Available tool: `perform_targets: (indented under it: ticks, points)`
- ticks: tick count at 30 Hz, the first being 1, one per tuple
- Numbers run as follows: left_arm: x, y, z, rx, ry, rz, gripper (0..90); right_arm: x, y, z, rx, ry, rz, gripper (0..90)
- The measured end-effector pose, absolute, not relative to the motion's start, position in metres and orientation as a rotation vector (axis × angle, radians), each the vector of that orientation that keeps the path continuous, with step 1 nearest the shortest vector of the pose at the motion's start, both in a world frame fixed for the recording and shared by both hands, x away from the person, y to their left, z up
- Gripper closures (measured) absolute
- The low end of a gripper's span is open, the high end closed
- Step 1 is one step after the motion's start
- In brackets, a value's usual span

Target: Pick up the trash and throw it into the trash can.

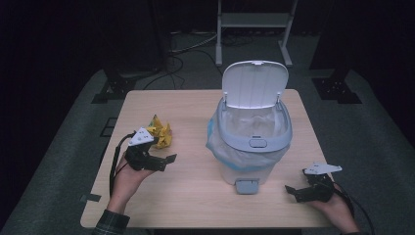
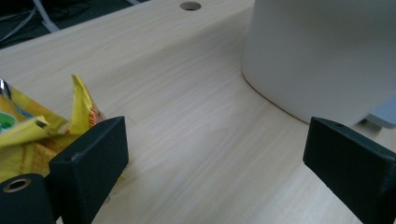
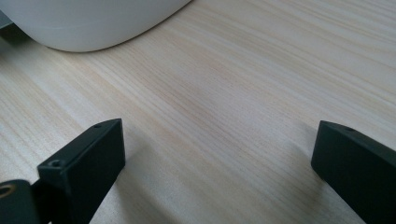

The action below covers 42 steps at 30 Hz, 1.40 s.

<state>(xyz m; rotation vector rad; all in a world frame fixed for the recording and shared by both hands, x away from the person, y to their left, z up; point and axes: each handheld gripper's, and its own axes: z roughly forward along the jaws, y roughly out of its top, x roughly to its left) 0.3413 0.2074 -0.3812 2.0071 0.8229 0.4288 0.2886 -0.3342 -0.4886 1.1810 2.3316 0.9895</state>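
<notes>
While the left gripper hangs over the left side of the table, its jaws stand wide apart with nothing between them. Only bare wood shows in the gap in the left gripper view. A crumpled yellow wrapper lies on the table just beyond that gripper, close to its grey top plate. In the left gripper view the wrapper sits right against the outer side of the left-hand jaw, not inside the gap; whether it touches the jaw is unclear. The person's left hand holds the gripper from below, plaid sleeve at the table's near edge.

A white bin stands mid-table with its lid flipped up and back, a clear bag lining folded over the grey rim, and a grey pedal at its near foot. The bin's white wall shows ahead of the left gripper, well apart from the wrapper.

The right gripper rests low at the near right of the table, right of the bin, jaws also spread wide and empty, only wood between them. The bin's base curve shows ahead of it.
</notes>
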Motion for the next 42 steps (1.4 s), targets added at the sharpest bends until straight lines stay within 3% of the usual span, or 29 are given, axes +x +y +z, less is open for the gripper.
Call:
perform_targets:
  ticks: [9,20,30,42]
  points:
    - [0.362,0.206,-0.374,2.006,0.845,0.463,13.5,0.289,-0.334,-0.489,1.181,2.332,0.989,1.9]
    - [0.39,0.204,-0.378,2.008,0.896,0.498,33.3,0.289,-0.334,-0.489,1.18,2.331,0.99,1.9]
    - [0.407,0.205,-0.388,2.004,0.952,0.478,44.9,0.289,-0.334,-0.489,1.181,2.332,0.99,1.9]
    - [0.423,0.198,-0.399,2.022,1.005,0.484,53.7,0.289,-0.334,-0.489,1.181,2.331,0.99,1.9]
